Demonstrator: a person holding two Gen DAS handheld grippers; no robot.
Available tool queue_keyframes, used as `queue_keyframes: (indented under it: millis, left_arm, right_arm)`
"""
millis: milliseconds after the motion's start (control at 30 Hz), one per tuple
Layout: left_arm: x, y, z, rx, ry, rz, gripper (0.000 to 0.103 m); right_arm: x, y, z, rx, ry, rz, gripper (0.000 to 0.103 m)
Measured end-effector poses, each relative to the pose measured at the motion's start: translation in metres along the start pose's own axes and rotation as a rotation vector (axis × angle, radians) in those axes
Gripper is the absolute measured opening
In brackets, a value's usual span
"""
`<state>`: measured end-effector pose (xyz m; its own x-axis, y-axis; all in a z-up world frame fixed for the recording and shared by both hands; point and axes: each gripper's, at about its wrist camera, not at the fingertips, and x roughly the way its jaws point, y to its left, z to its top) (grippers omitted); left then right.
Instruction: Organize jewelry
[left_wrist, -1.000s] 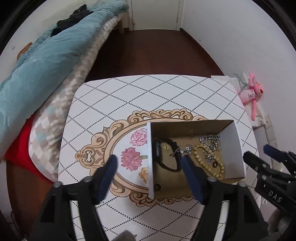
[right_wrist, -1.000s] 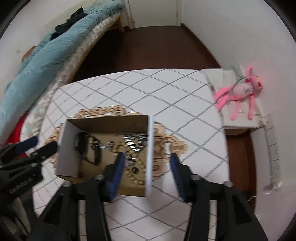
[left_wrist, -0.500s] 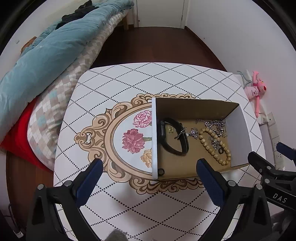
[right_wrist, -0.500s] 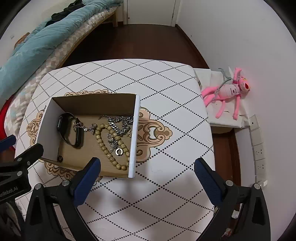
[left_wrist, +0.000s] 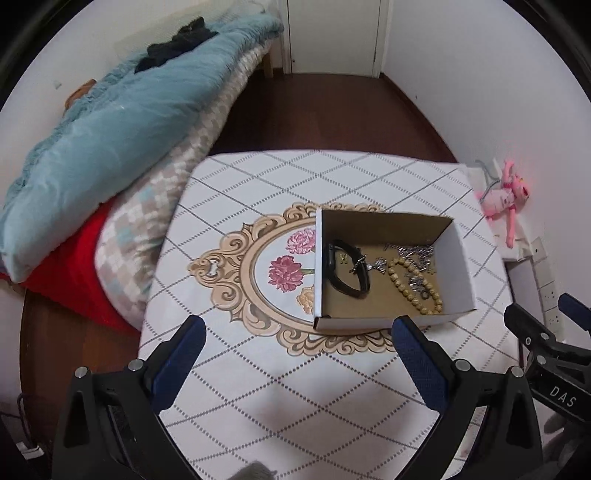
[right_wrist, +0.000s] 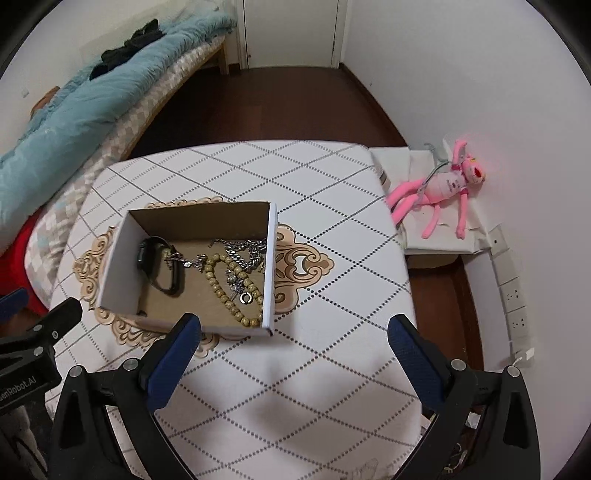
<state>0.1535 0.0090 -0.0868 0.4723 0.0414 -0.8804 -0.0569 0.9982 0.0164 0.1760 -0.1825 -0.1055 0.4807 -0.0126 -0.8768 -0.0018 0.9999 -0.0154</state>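
Left wrist view: left claw (left_wrist: 295, 354) spread wide, empty, over table (left_wrist: 258, 398); jewelry box (left_wrist: 388, 271) ahead and rightward, long axis crosswise.

Right wrist view: right claw (right_wrist: 291, 349) likewise agape, empty; box ahead-left, bead bracelet (right_wrist: 236, 291) nearest this claw.

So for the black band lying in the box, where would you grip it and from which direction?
Probably from straight above, pinching the black band across one long side of its loop. It lies flat on the floor of the box beside a side wall, so a sideways approach looks blocked. Take the stretch clear of the silver chain, whose end drapes over the band. Both the left gripper and right gripper are open.
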Motion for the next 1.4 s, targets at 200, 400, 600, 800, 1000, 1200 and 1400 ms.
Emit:
queue_keyframes:
  millis: [200, 400, 600, 800, 1000, 1200, 1400]
  left_arm:
    - [-0.063, -0.003, -0.011, 0.009, -0.074, -0.025, 0.103]
    - [-0.122, -0.003, -0.02, 0.009, -0.149, -0.045, 0.103]
    - [-0.165, 0.001, -0.029, 0.012, -0.213, -0.054, 0.103]
    - [-0.187, 0.002, -0.036, 0.023, -0.236, -0.063, 0.103]
    - [-0.191, 0.002, -0.038, 0.018, -0.222, -0.07, 0.103]
    - [-0.181, -0.003, -0.029, 0.019, -0.201, -0.054, 0.103]
    - [-0.163, -0.006, -0.013, 0.014, -0.173, -0.036, 0.103]
  right_arm:
    - [-0.068, -0.004, -0.014, 0.007, -0.092, 0.006, 0.102]
    - [-0.141, -0.004, -0.026, 0.007, -0.198, -0.002, 0.102]
    - [-0.199, -0.006, -0.039, 0.023, -0.279, -0.001, 0.102]
    - [-0.236, -0.008, -0.052, 0.017, -0.315, -0.003, 0.102]
    - [-0.252, -0.012, -0.059, 0.016, -0.318, 0.004, 0.102]
    - [-0.246, -0.011, -0.052, 0.012, -0.298, -0.007, 0.102]
    - [-0.222, -0.011, -0.032, 0.021, -0.27, -0.028, 0.103]
